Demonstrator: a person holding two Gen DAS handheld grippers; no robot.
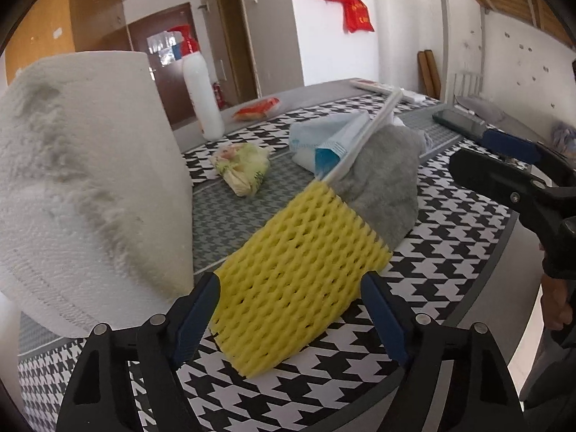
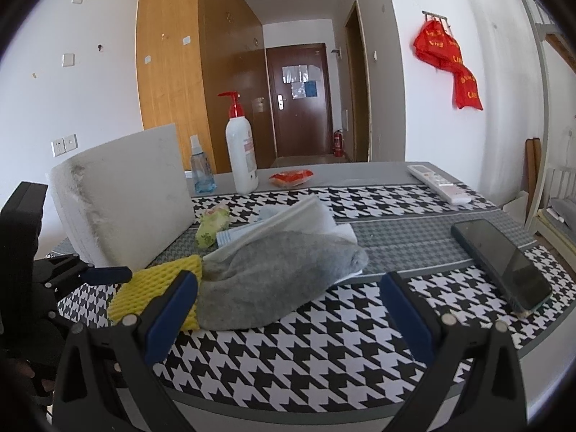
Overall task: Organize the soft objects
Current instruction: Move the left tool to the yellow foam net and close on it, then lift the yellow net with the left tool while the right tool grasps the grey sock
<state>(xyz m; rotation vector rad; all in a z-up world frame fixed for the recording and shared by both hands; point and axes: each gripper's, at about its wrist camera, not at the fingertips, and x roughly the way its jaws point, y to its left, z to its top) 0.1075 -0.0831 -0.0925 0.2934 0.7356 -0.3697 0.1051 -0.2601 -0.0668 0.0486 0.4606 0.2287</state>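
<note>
the left gripper (image 1: 288, 309), jaws apart, straddles the yellow foam net (image 1: 298, 273) lying against a grey sock (image 1: 381, 194) on the table (image 1: 450, 237), apparently about to pinch it, while the right gripper (image 2: 288, 306) waits open nearby.

left tool (image 1: 289, 309): black frame | blue pads | silver screws

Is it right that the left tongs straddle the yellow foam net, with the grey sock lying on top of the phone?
Not quite. The left tongs do straddle the yellow foam net, but the grey sock lies on the houndstooth cloth, overlapping the net and well apart from the phone. The right wrist view shows the gap.
</note>
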